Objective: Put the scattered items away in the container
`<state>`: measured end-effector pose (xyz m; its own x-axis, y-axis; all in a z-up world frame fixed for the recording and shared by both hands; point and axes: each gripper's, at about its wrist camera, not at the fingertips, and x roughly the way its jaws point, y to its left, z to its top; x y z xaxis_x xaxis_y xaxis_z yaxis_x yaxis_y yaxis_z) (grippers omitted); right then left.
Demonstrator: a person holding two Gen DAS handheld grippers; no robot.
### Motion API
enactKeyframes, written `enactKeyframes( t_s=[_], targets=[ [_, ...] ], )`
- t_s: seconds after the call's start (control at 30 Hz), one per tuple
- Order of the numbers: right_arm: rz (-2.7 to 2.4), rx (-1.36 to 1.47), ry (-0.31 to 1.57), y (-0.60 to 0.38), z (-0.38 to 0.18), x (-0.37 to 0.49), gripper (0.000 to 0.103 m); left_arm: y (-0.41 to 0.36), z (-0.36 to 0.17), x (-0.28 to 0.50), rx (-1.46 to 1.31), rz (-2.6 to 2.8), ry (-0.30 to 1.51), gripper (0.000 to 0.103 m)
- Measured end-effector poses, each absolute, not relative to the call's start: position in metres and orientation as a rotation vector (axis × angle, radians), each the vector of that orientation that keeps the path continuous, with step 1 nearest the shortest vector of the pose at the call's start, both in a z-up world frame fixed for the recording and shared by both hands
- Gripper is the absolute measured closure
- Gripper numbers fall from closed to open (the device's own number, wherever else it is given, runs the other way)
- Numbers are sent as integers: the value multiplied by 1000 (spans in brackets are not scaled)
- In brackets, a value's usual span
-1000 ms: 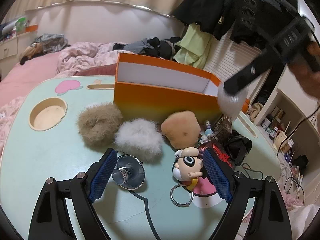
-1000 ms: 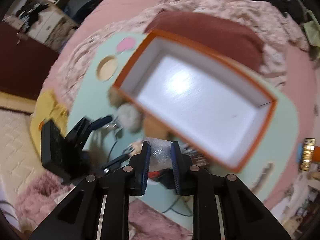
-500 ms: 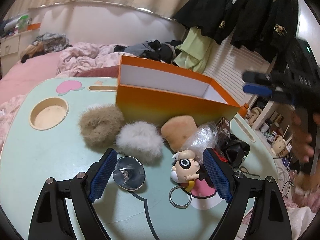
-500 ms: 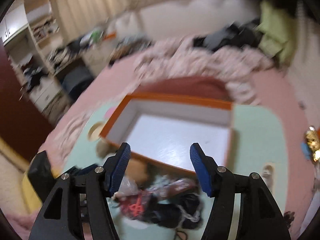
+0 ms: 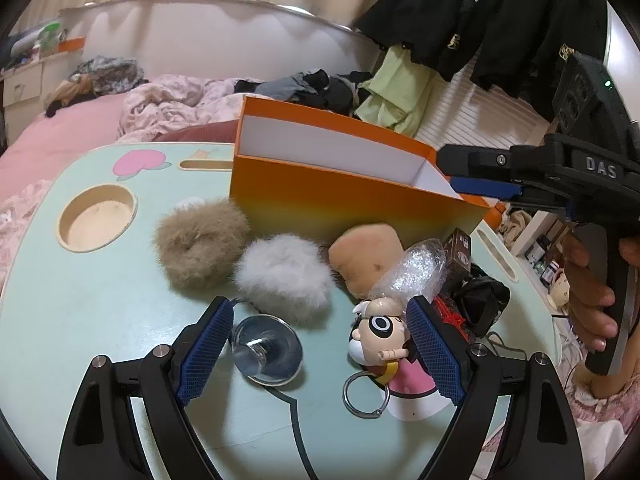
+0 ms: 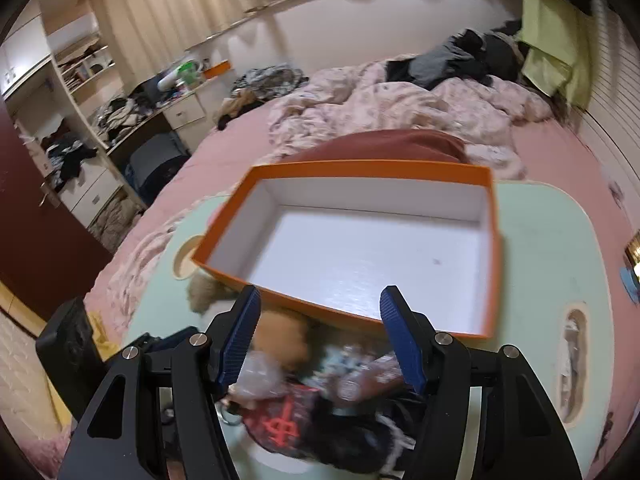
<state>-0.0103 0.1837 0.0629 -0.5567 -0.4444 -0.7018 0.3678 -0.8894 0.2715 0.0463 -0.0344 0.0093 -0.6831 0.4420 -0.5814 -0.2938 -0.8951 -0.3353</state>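
Setting: bedroom, with a mint-green lap table [image 5: 80,300] set on a pink bed [image 6: 240,148]; dark clothes hang on the far right wall.
Right gripper [image 6: 320,330]: blue pads well apart and nothing between them; a second ago they were pinched on a crumpled clear bubble-wrap bag [image 5: 412,270]. It hangs over the near rim of the open orange cardboard box with white lining [image 6: 360,248], and the left wrist view shows it at the box's right end.
Left gripper [image 5: 320,344]: jaws wide apart and empty, unmoved since a second ago, low over the near table edge, with a clear suction cup [image 5: 266,354] and a cartoon figure keyring [image 5: 380,336] lying between its fingers.
What changed: the bag is out of the right jaws and now lies on the table, outside the box, propped against a tan plush lump [image 5: 366,256] just behind the figure.
Box contents: floor is bare, nothing is tidied yet.
Other loose items: brown fluffy scrunchie [image 5: 200,244] and white fluffy scrunchie [image 5: 284,276] just in front of the box's near wall; dark red-printed clutter [image 6: 288,420] at the near right.
Meaning for the task: the drop seems to have missed, so the bag likely needs picking up again.
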Motion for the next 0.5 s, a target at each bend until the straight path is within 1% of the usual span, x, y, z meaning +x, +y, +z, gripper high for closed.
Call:
enactKeyframes(
  t_s=[0.1, 0.23, 0.27, 0.37, 0.5],
  targets=[
    [-2474, 1077, -12, 166, 67, -5, 40, -35, 9, 46, -963, 2539, -311, 15],
    [-2689, 1072, 257, 151, 60, -8, 40, -37, 9, 47, -956, 2539, -315, 15],
    [-2692, 1094, 259, 152, 57, -9, 40, -37, 9, 46, -956, 2538, -318, 15],
    [-2619, 1136, 134, 162, 49, -8, 40, -38, 9, 45, -958, 2534, -327, 15],
    [-2636, 1037, 100, 173, 56, 6, 40, -38, 9, 45, -960, 2532, -330, 15]
  ],
)
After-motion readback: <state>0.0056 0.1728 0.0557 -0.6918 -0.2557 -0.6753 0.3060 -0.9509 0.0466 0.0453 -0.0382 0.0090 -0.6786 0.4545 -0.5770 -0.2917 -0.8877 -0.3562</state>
